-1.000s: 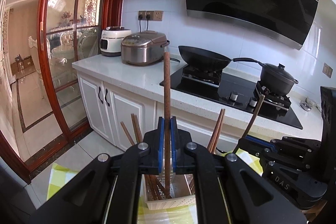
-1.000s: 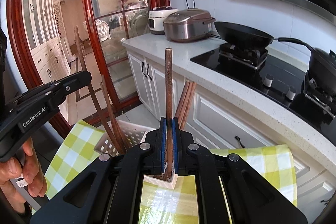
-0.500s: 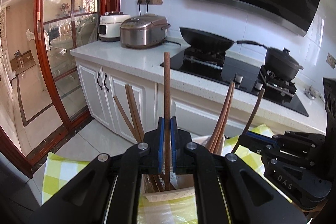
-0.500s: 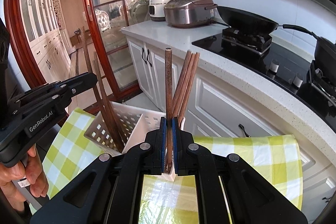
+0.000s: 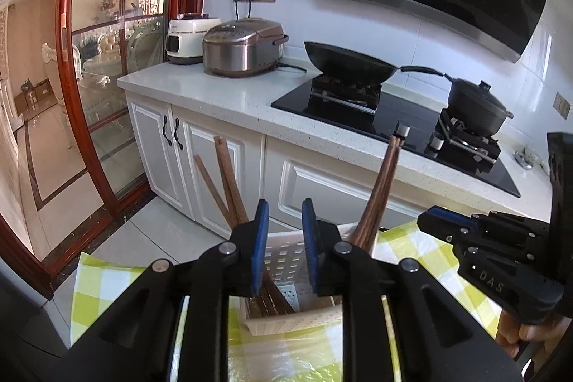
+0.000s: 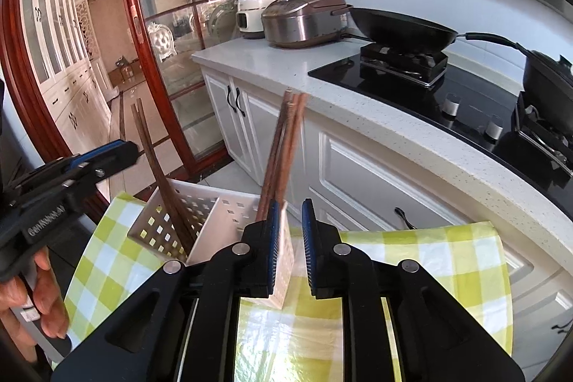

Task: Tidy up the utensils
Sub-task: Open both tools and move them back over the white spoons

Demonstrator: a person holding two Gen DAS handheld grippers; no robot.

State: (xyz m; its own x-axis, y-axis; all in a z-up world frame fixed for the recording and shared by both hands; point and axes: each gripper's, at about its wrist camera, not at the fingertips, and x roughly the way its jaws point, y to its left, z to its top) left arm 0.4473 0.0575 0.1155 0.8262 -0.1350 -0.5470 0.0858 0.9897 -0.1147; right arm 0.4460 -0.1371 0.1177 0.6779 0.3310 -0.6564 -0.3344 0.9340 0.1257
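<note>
The white perforated basket (image 6: 200, 221) stands on the checked cloth (image 6: 429, 260); its left compartment holds leaning chopsticks (image 6: 157, 167), its right another bunch (image 6: 283, 145). Left gripper (image 5: 284, 246) and right gripper (image 6: 290, 242) hover above, jaws apart, empty. Only the right view shows the divider.

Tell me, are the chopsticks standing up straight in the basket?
No, leaning. The chopsticks tilt against the basket wall; another bunch slants the other way.
</note>
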